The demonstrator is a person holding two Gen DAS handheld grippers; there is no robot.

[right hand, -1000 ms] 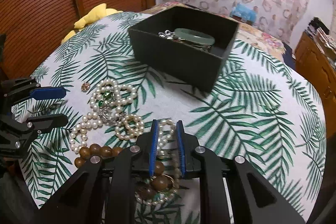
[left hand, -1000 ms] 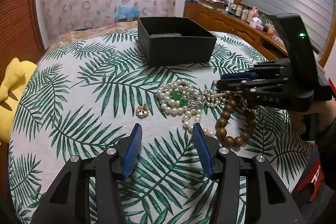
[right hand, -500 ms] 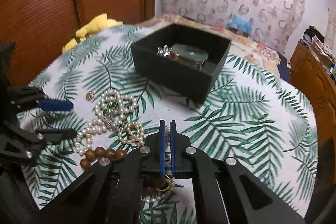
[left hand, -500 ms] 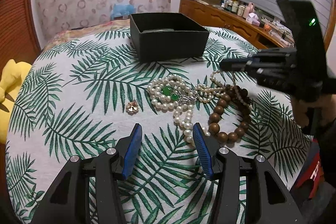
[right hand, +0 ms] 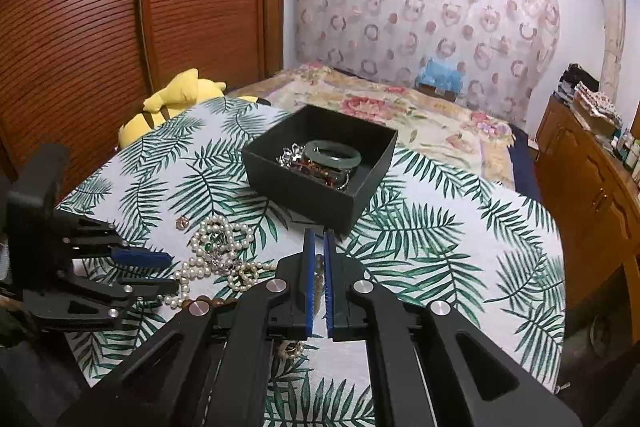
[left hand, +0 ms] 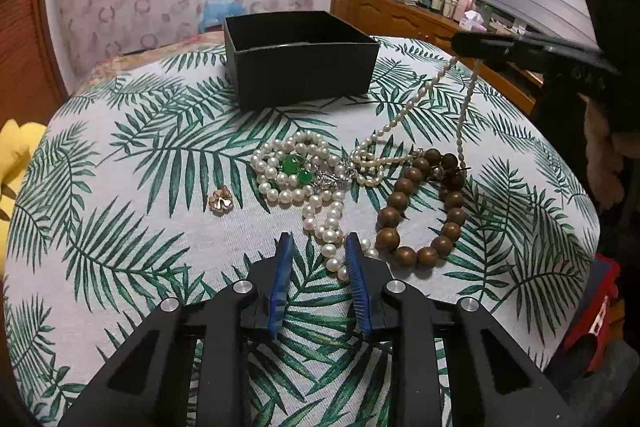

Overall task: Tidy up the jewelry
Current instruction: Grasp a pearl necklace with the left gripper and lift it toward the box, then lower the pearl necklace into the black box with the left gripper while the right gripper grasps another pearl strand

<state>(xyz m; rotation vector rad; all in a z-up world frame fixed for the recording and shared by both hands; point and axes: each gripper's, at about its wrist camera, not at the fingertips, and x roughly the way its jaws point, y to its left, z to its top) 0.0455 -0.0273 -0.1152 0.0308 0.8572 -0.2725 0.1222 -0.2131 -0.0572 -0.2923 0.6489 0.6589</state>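
Note:
My right gripper (right hand: 319, 239) is shut on a thin pearl necklace (left hand: 416, 103) and holds it raised, its strands hanging down to the jewelry pile; the gripper shows at upper right in the left wrist view (left hand: 460, 45). A chunky pearl necklace with green stones (left hand: 296, 173), a brown wooden bead bracelet (left hand: 424, 211) and a small gold earring (left hand: 221, 201) lie on the leaf-print tablecloth. The black box (right hand: 320, 163) holds a green jade bangle (right hand: 334, 155) and chains. My left gripper (left hand: 316, 247) is open, low over the pearls' near end.
The round table (left hand: 120, 155) drops off on all sides. A yellow plush toy (right hand: 176, 99) lies past its far left edge. A wooden dresser (right hand: 592, 195) stands to the right, and a bed (right hand: 380, 111) lies behind the box.
My right gripper closed on the thin pearl necklace and lifted it up off the pile. My left gripper narrowed its opening and moved closer to the pearls.

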